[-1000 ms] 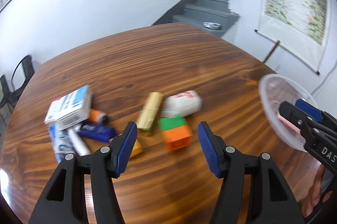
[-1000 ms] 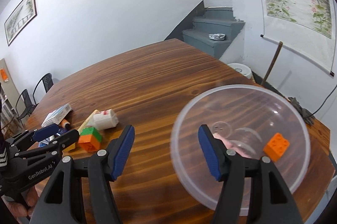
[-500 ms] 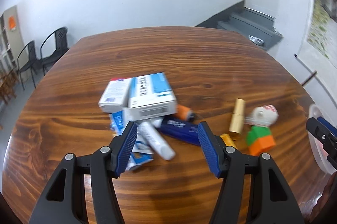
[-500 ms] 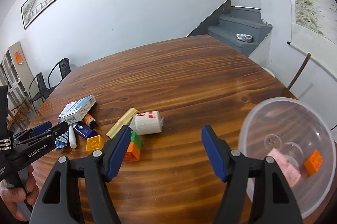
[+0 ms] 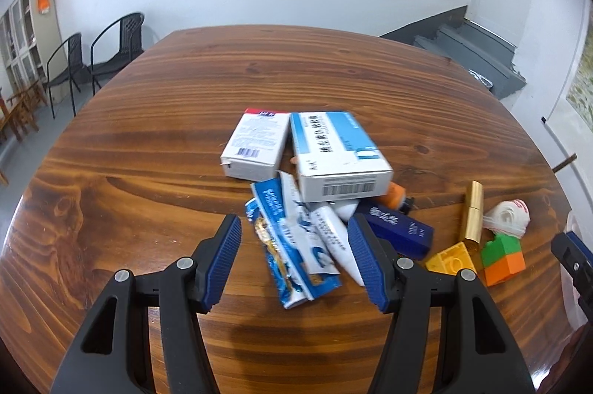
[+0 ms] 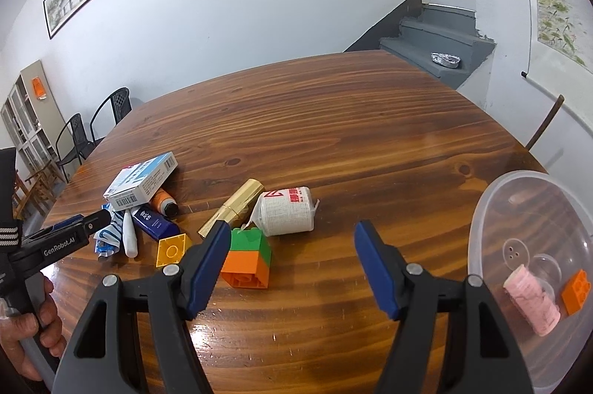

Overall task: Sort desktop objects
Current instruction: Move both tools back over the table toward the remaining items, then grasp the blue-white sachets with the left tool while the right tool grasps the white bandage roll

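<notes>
On the round wooden tabletop (image 5: 155, 171) a small heap of things lies in front of the left gripper (image 5: 294, 260), whose jaws are spread with nothing pinched; a blue-and-white foil packet (image 5: 292, 245) and a white tube (image 5: 335, 238) lie on the wood between the blue pads. Just behind them sit two cartons side by side, a white box (image 5: 255, 143) and a blue-and-white box (image 5: 337, 153) that leans on an orange bottle (image 5: 394, 195) and a dark blue box (image 5: 400, 227). To the right lie a yellow block (image 5: 450, 257), a gold tube (image 5: 472, 212), a green-and-orange block (image 5: 502, 257) and a white bandage roll (image 5: 506, 216). The right gripper (image 6: 292, 260) has just been opening its jaws; they stand apart over bare wood, gripping nothing, its left pad just in front of the green-and-orange block (image 6: 248, 258). A clear plastic bowl (image 6: 493, 208) at the right edge holds a pink roll (image 6: 532, 305) and a small orange block (image 6: 576, 290). A hand (image 6: 27, 338) holds the left gripper's handle.
</notes>
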`<state>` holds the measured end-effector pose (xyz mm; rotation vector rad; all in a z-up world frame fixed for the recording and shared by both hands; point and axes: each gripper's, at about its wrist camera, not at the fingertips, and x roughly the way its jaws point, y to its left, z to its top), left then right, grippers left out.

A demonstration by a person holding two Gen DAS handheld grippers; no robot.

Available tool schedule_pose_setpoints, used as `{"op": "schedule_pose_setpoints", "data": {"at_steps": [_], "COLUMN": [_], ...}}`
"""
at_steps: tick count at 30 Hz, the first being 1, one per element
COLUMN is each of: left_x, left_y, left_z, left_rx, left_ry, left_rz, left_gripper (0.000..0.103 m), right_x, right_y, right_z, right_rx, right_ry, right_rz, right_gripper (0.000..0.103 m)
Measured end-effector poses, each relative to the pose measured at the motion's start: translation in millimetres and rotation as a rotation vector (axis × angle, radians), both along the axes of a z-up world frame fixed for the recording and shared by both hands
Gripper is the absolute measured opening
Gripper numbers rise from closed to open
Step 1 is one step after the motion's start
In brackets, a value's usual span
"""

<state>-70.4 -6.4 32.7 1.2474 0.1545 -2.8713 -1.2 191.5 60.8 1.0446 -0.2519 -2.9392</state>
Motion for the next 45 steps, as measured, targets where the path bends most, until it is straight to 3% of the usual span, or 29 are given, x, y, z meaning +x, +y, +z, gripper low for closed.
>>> {"op": "schedule_pose_setpoints", "data": {"at_steps": [10,17,18,22,29,34,45], "left_x": [-16.6,-13.9,-12.8,-11.4,-0.5,15.9,36.7], "left_y": [-22.9,-18.0,-18.5,-18.8,-19.5,-9.0,8.9], "left_z": [-22.8,-29.0,-29.2,-27.6,-14.4,3.8,20.4], "left_rx": [0.098,0.022,0.021,0.024,0.036,0.071,0.066], "left_ry": [-0.082,-0.112,-0.11,-0.096,-0.053,0.014,0.076], "left_rz": [0.032,0.034,0.035,0.021,0.02,-0.047,-0.143], "left_gripper": [0.063,0.063,0.063,0.039,0.037,0.037,0.037], "right_x": [2.2,0.9,1.1,1.0,0.7,-4.3,-33.3], "right_y": [-4.5,-6.4,-6.5,-6.4,-5.2,-4.0,-4.7], "right_z": [-3.2,-5.6,-5.8,-5.9,-9.8,-13.6,-17.3], "right_rx": [0.002,0.005,0.006,0.006,0.002,-0.003,-0.027], "right_ry": [-0.008,-0.018,-0.018,-0.018,-0.029,-0.044,-0.107], "right_rz": [0.027,0.03,0.029,0.029,0.031,0.025,0.027], "right_gripper": [0.073,0.073,0.073,0.073,0.073,0.073,0.073]}}
